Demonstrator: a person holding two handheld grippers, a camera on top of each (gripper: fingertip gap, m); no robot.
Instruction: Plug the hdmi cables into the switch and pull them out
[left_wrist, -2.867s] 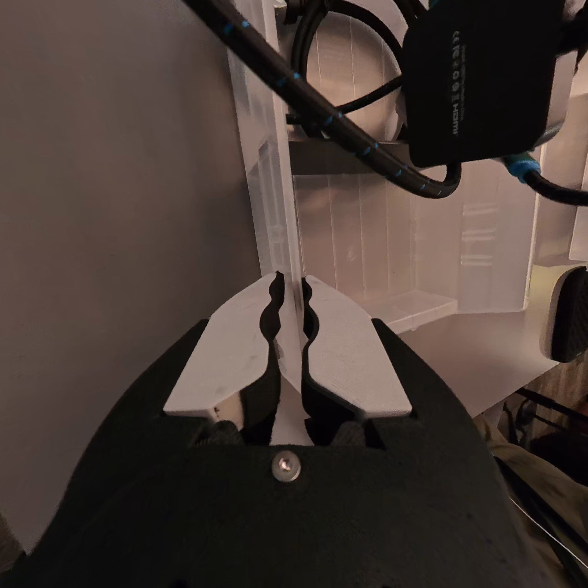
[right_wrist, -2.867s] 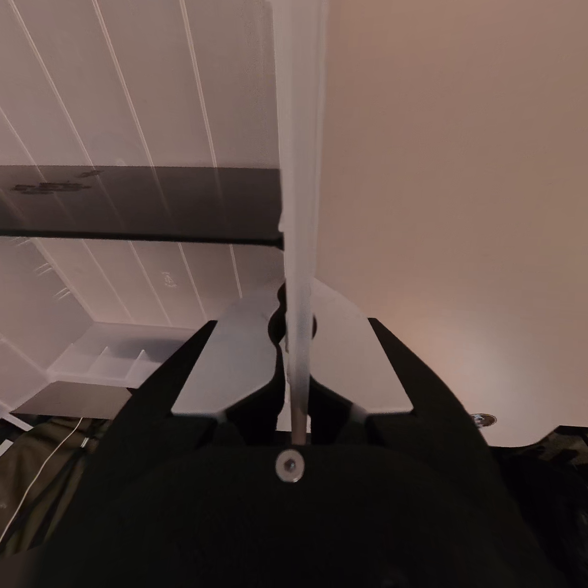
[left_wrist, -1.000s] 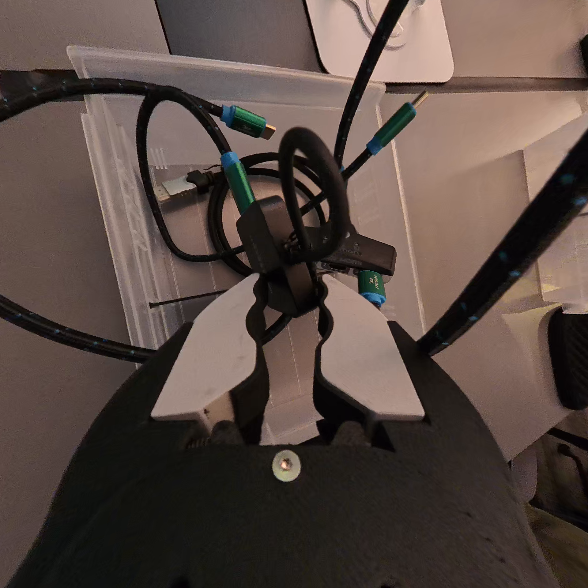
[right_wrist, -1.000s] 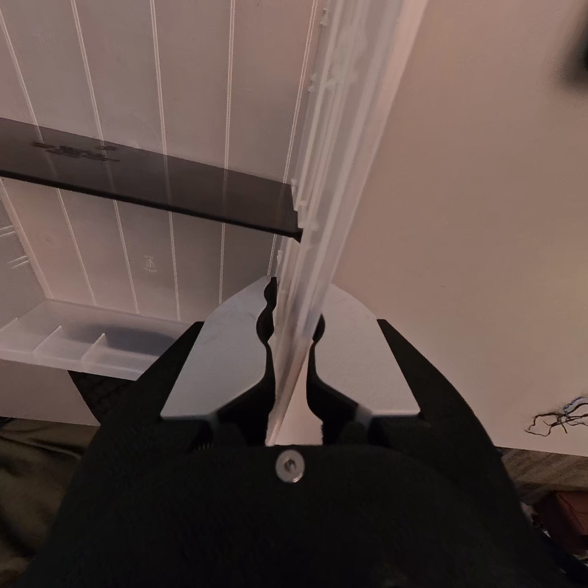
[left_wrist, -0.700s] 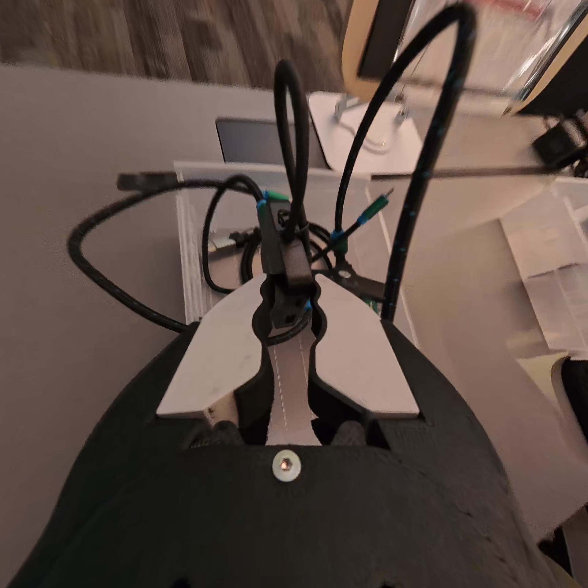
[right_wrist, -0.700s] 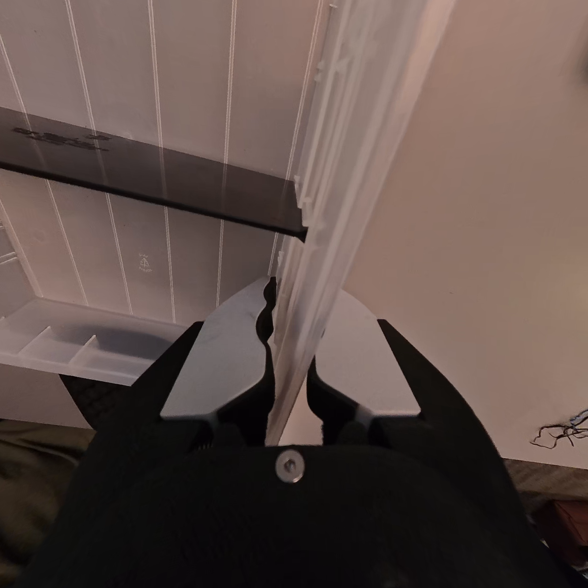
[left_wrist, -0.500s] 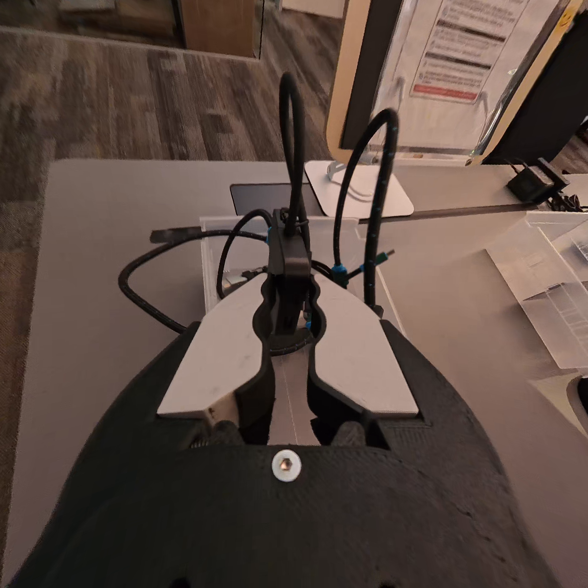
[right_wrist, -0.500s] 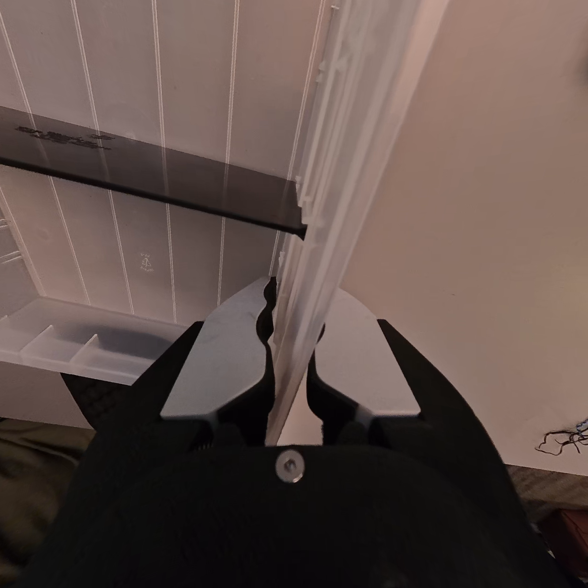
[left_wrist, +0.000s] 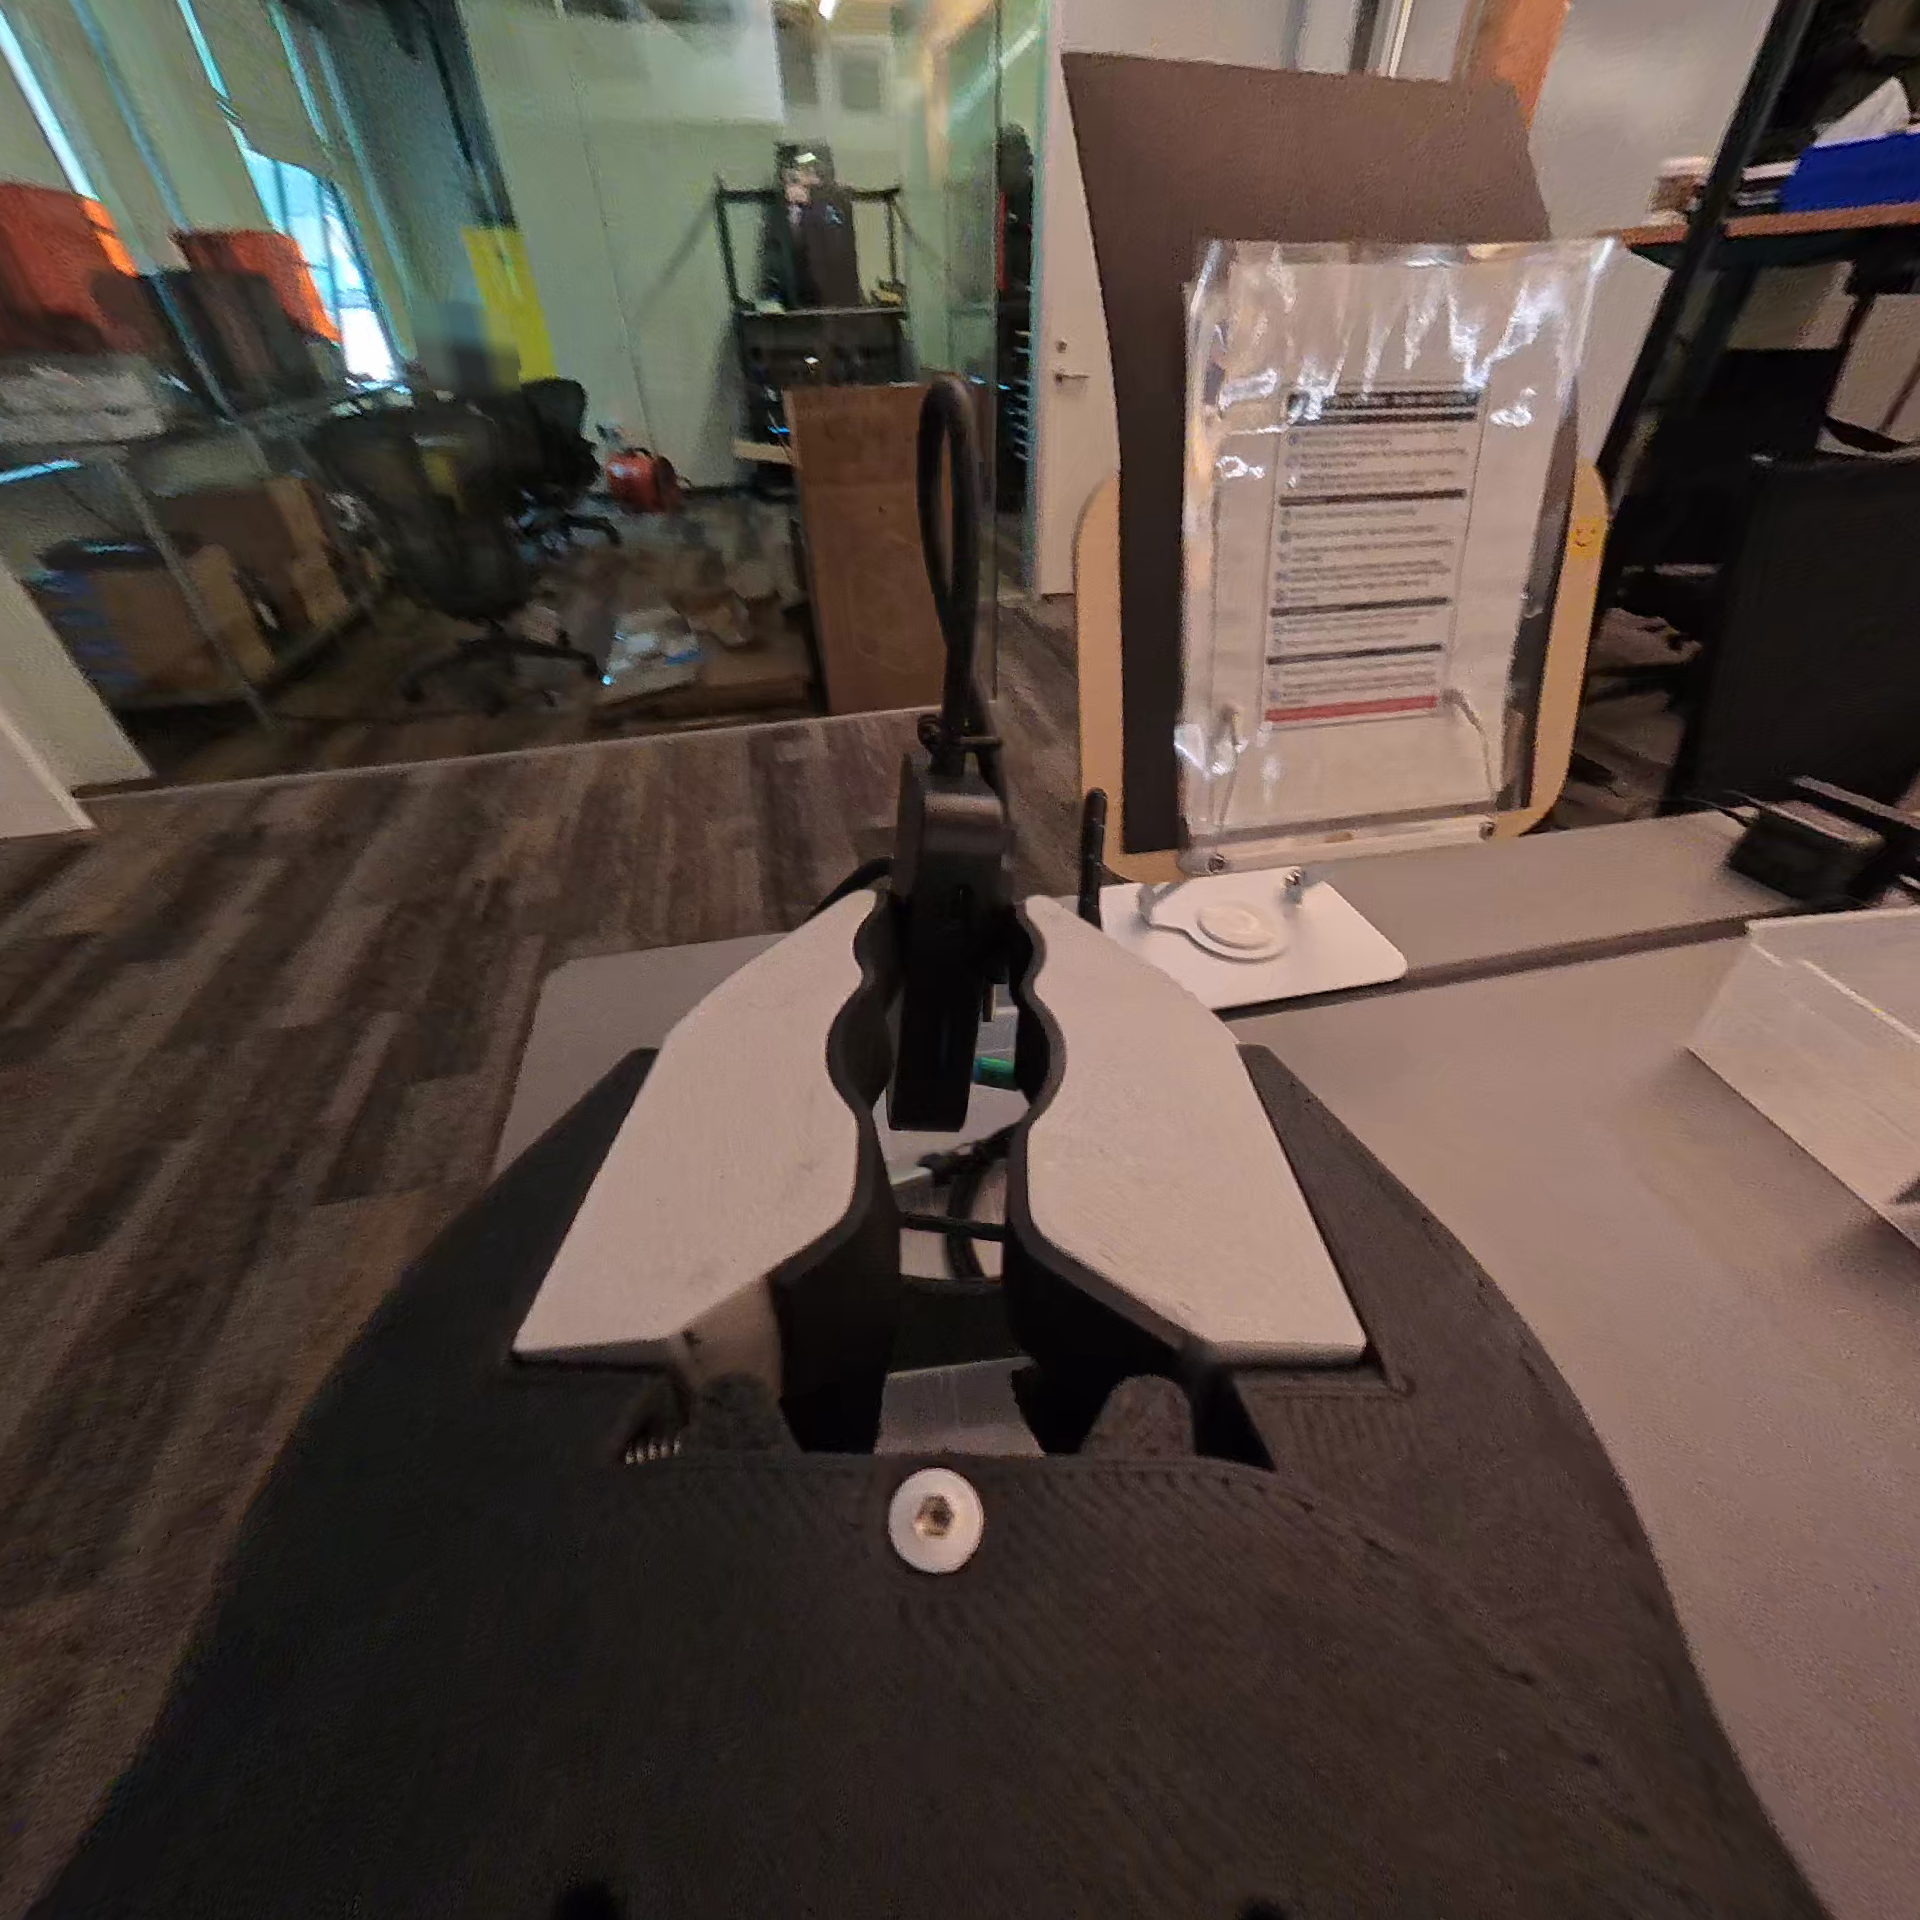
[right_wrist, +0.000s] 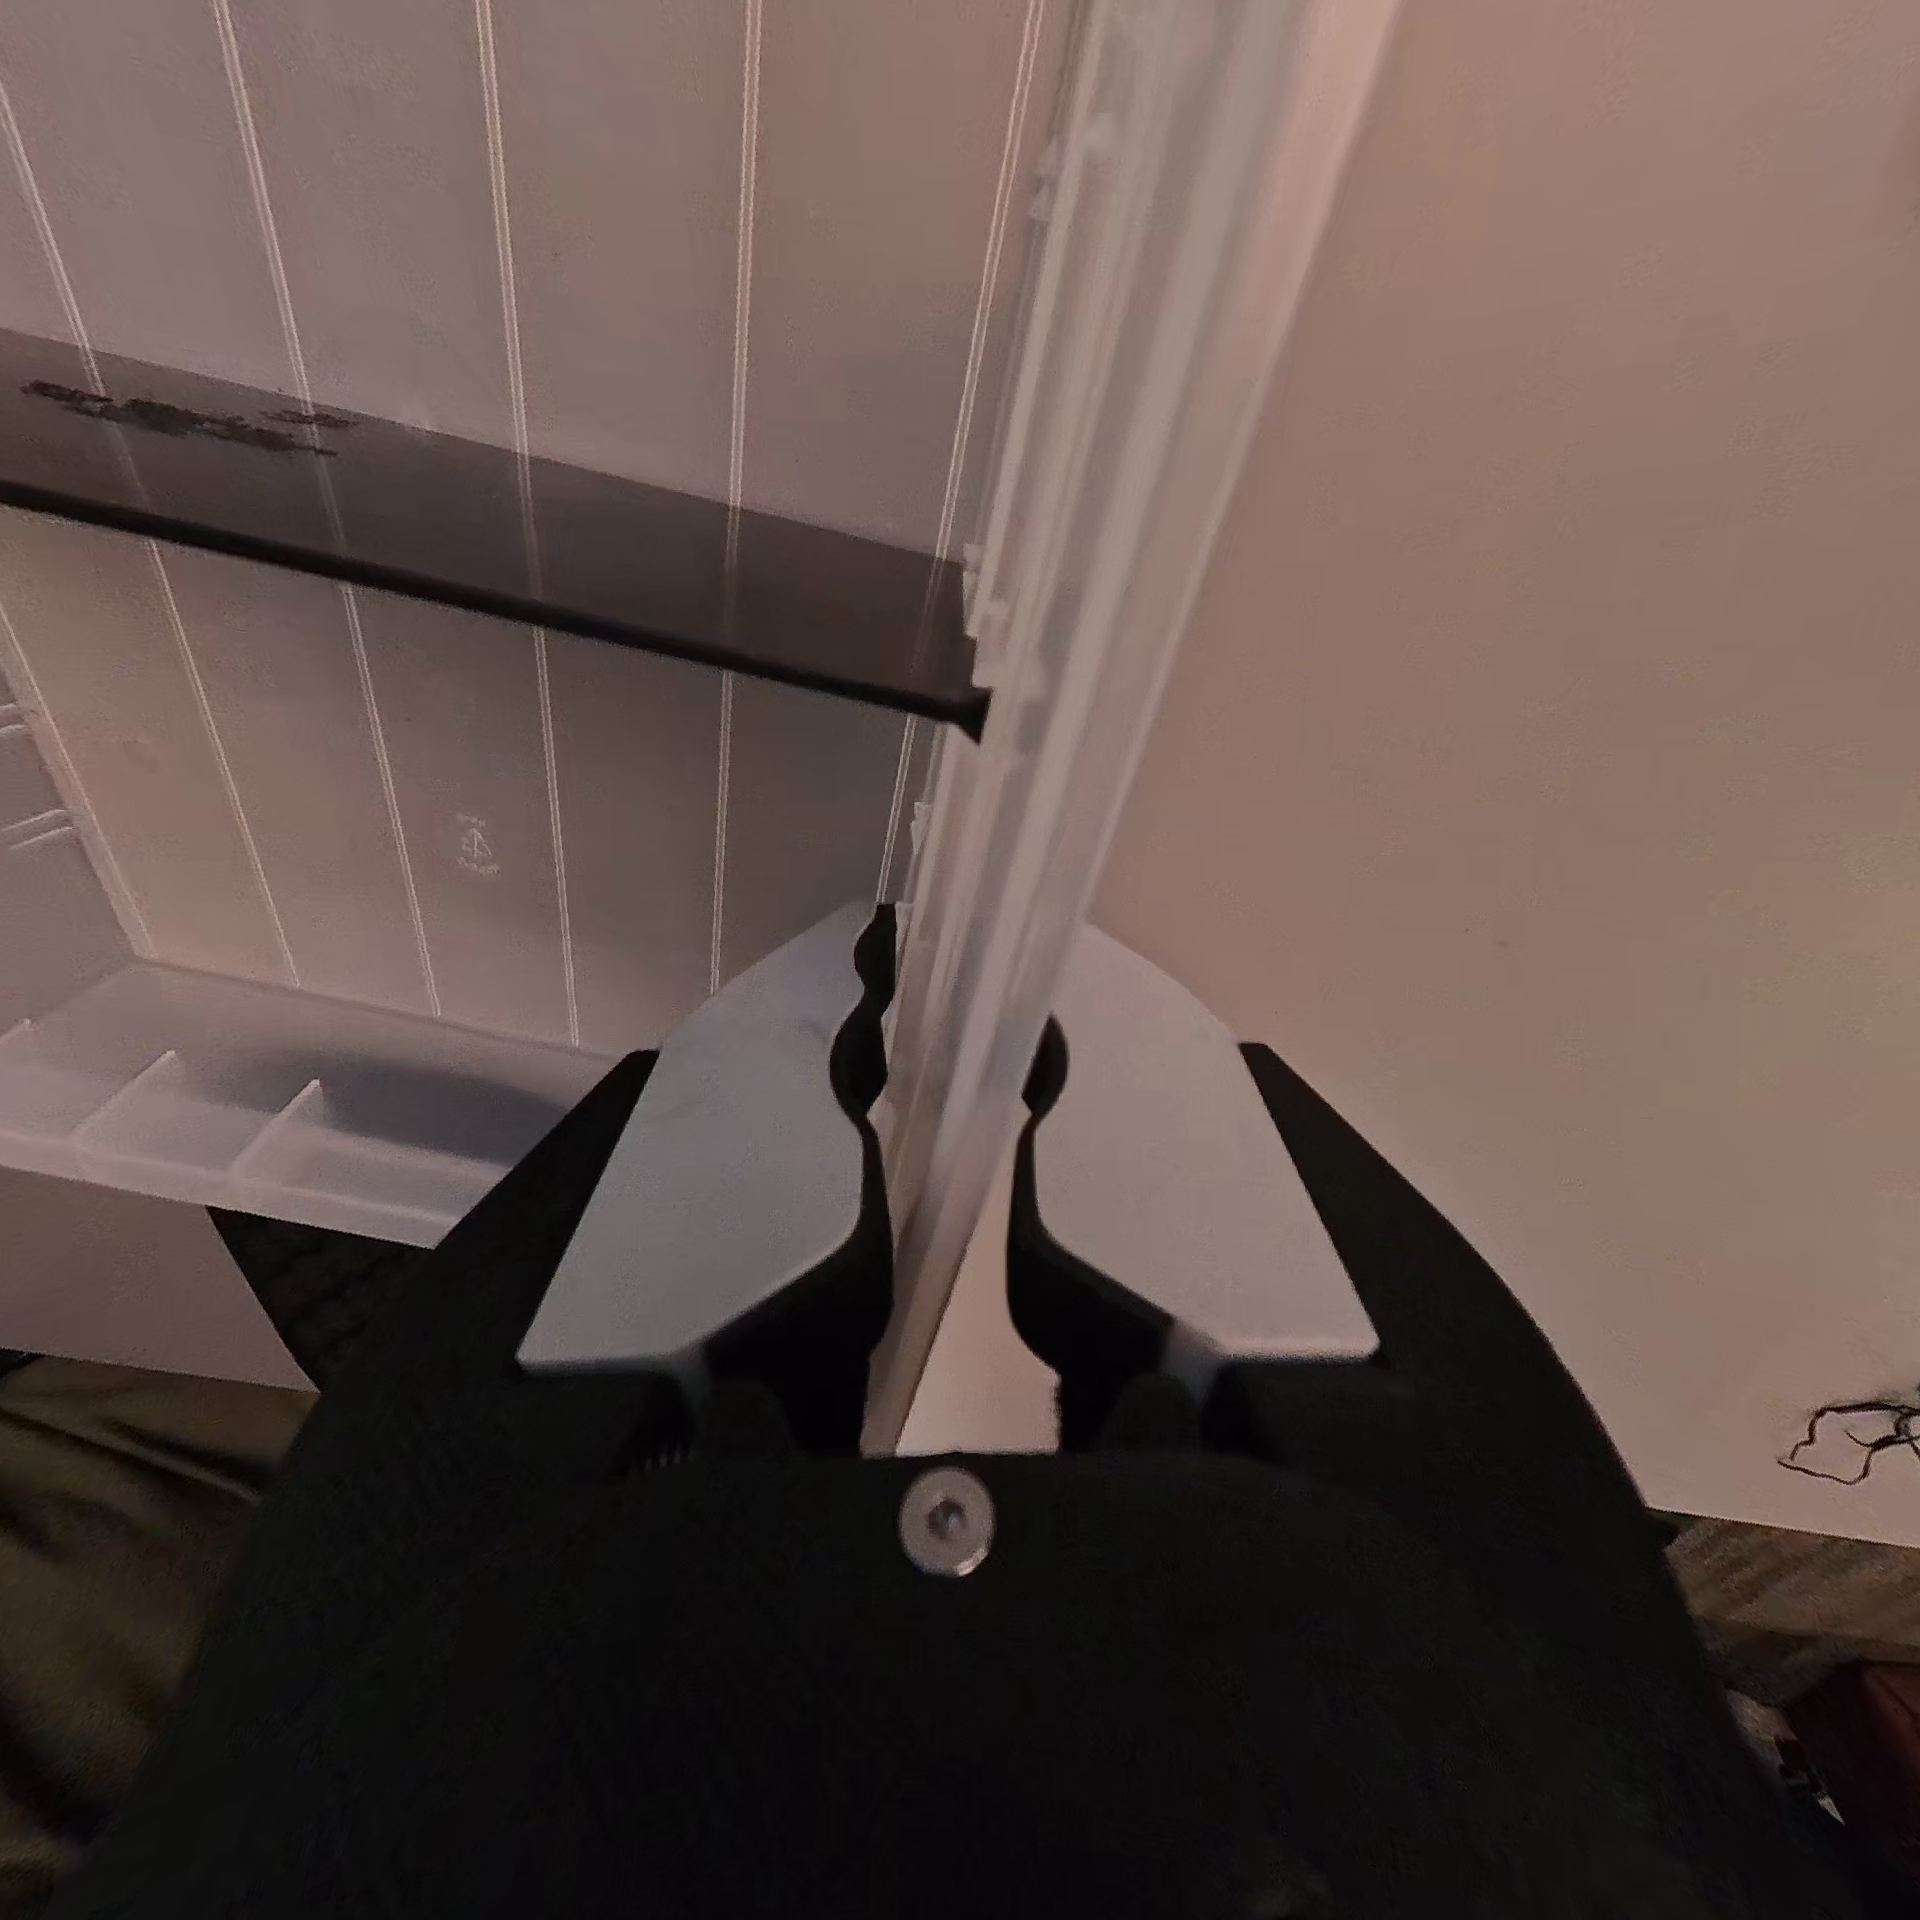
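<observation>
Both grippers (left_wrist: 943, 940) (right_wrist: 971, 997) clamped, level.

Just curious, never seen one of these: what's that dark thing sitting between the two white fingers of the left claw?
In the left wrist view, the left claw is shut on the black switch, held edge-on, its looped black cable rising above it.

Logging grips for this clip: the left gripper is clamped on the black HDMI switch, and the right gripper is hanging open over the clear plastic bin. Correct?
Not quite. The left gripper does clamp the black HDMI switch, but the right wrist view shows the right gripper shut on the clear plastic bin's wall, not hanging open over it.
</observation>
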